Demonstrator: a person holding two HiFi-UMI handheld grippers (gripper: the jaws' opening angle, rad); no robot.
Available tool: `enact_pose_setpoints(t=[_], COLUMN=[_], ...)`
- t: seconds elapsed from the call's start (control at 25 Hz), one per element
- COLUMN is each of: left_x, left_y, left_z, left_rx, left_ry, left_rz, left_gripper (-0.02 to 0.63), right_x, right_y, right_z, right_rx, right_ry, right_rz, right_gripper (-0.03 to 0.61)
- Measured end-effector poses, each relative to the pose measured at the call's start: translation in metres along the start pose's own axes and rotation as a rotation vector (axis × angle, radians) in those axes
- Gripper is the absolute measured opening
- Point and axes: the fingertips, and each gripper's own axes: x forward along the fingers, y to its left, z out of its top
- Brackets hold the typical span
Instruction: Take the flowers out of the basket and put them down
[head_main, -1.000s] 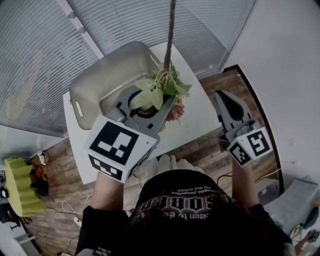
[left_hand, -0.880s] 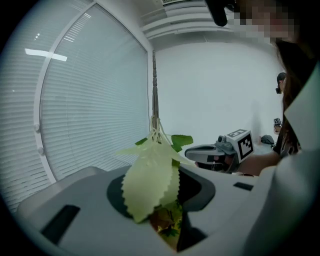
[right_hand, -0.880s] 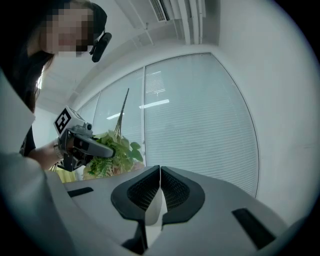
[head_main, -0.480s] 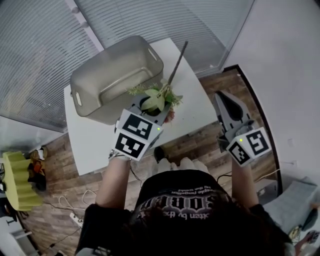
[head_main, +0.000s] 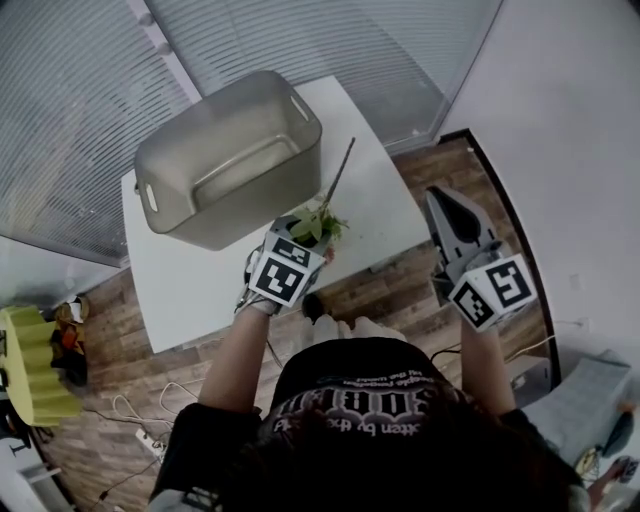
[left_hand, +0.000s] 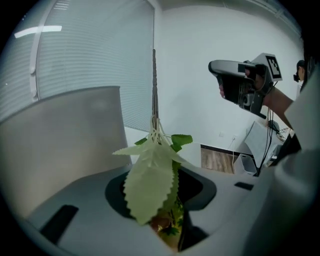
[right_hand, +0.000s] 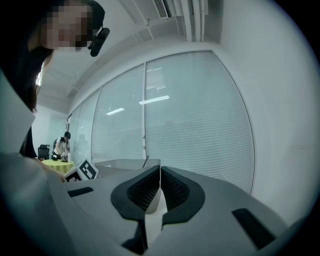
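flowers (head_main: 322, 218): one artificial sprig, out of the basket, held over the table edge. We see green leaves and a reddish bloom down between the jaws.
stem (head_main: 338, 172): bare and brown, sticks out past the leaves toward 1 o'clock in head view. It stands upright in left gripper view.
left gripper (head_main: 312, 230): pinching the sprig at its leafy end. Jaws have just been opening a little, w/ leaves & bloom between them. Marker cube (head_main: 287, 275) faces us.
basket (head_main: 225, 215): grey plastic tub w/ slot handles, at 10 o'clock of the sprig, just beside it. We see nothing in the part of its inside that shows.
table (head_main: 190, 290): white top. Basket sits on its far half; the near part is bare.
right gripper (head_main: 443, 200): at 3 o'clock of the sprig, well apart, over the wood floor (head_main: 440, 160). Jaws pressed together w/ nothing between, per right gripper view.
blinds (head_main: 80, 120): closed slats from 9 to 12 o'clock, beyond the table.
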Motion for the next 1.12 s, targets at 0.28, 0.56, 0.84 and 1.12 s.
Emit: enact_pose_setpoints(t=[0.28,0.56,0.84,1.12], left_x=[0.02,0.026,0.008,-0.034], left_y=[0.002,0.0,0.007,0.005], left_z=[-0.016,-0.014,0.004,0.052], left_rx=[-0.002,0.016,-0.028,-0.068], left_ry=[0.03,0.04,-0.043,-0.215], left_rz=[-0.03,-0.039,-0.045,-0.065], left_gripper=[0.163,0.27,0.308,0.311], right_x=[0.009,0.007,0.01,0.012], right_y=[0.0,-0.001,-0.001,0.002], right_z=[-0.007,-0.007,-0.007,-0.001], right_rx=[0.011,0.018,0.024,0.028], right_ry=[0.015,0.01,0.004,-0.013], right_rz=[-0.004,-0.011,-0.018,-0.014], right_gripper=[0.029,0.029,0.029,0.029])
